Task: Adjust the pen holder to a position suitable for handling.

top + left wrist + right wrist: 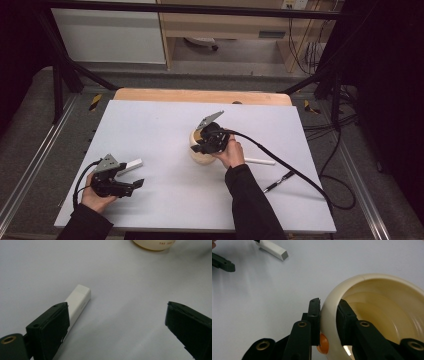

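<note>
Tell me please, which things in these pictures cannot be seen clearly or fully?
- Cream bowl: in the high view the right gripper and hand cover most of it; the left gripper view cuts it at the top edge, so its print reads only partly.
- White block: in the left gripper view a jaw hides its near end.
- Pen: too small in the high view for detail.

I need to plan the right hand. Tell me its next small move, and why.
Probably lift the cream round bowl slightly off the white table. The right gripper has one finger inside the rim and one outside, pressing on the wall, so the grip looks set.
</note>
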`<state>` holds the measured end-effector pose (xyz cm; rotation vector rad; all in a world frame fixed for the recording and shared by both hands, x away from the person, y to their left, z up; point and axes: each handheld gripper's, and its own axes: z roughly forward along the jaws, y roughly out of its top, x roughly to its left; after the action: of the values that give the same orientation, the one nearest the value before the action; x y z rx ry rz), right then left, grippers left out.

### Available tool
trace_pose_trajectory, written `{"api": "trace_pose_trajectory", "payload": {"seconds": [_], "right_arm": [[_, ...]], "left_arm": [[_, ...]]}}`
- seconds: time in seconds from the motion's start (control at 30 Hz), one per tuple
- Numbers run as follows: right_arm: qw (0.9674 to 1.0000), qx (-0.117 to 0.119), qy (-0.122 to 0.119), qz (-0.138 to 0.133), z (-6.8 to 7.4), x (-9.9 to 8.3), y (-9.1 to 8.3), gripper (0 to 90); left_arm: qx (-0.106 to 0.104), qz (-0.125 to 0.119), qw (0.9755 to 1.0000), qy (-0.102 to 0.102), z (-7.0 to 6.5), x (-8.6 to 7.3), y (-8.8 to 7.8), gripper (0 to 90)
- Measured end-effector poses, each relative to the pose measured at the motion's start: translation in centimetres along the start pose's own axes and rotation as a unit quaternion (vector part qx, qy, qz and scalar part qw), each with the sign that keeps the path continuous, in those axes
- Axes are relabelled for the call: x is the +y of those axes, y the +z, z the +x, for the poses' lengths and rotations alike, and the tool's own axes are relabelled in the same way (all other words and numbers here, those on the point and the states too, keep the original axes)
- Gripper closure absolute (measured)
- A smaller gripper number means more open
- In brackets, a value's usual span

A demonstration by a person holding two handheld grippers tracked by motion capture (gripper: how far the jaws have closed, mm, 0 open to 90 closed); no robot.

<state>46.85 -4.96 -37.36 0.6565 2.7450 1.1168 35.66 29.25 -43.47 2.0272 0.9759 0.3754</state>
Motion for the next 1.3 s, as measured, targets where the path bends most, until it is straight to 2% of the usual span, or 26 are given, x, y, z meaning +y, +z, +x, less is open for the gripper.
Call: {"api": "trace_pose_trajectory", "payload": {"seconds": [0.1,0.33,0.4,0.53,0.63,0.77,0.93,1.07,1.3], "right_arm": [[1.0000,0.007,-0.006,-0.002,0.3,-0.1,0.1,76.0],[0.9999,0.007,-0.009,-0.010,0.4,-0.2,0.3,74.6],[0.9999,-0.002,-0.009,-0.012,0.5,-0.2,0.3,67.4],[0.9997,-0.008,-0.003,-0.023,0.5,-0.1,-0.1,58.4],[0.9992,-0.018,0.002,-0.036,0.7,0.1,-0.8,45.4],[0.9982,-0.029,0.012,-0.051,1.0,-0.1,-1.9,33.7],[0.9974,-0.034,0.025,-0.058,1.2,-0.7,-3.3,25.9],[0.9958,-0.047,0.041,-0.067,1.6,-2.3,-4.9,17.9],[0.9932,-0.064,0.064,-0.074,1.8,-4.6,-6.3,9.5]], "left_arm": [[0.000,0.000,1.0000,0.001,0.0,0.0,0.0,5.6],[0.001,0.000,1.0000,0.001,0.0,0.0,0.0,5.6],[0.002,-0.001,1.0000,0.001,0.0,0.0,-0.1,5.6],[0.002,0.001,1.0000,0.001,0.0,0.0,0.0,5.6],[0.003,0.004,1.0000,0.004,0.0,0.0,0.0,5.6],[0.003,0.005,1.0000,0.005,-0.1,0.0,0.0,5.6],[0.003,0.008,0.9999,0.006,-0.1,0.0,0.0,5.2],[0.004,0.012,0.9999,0.008,-0.1,0.0,0.1,4.4],[0.005,0.015,0.9997,0.018,-0.5,0.1,0.1,3.4]]}}
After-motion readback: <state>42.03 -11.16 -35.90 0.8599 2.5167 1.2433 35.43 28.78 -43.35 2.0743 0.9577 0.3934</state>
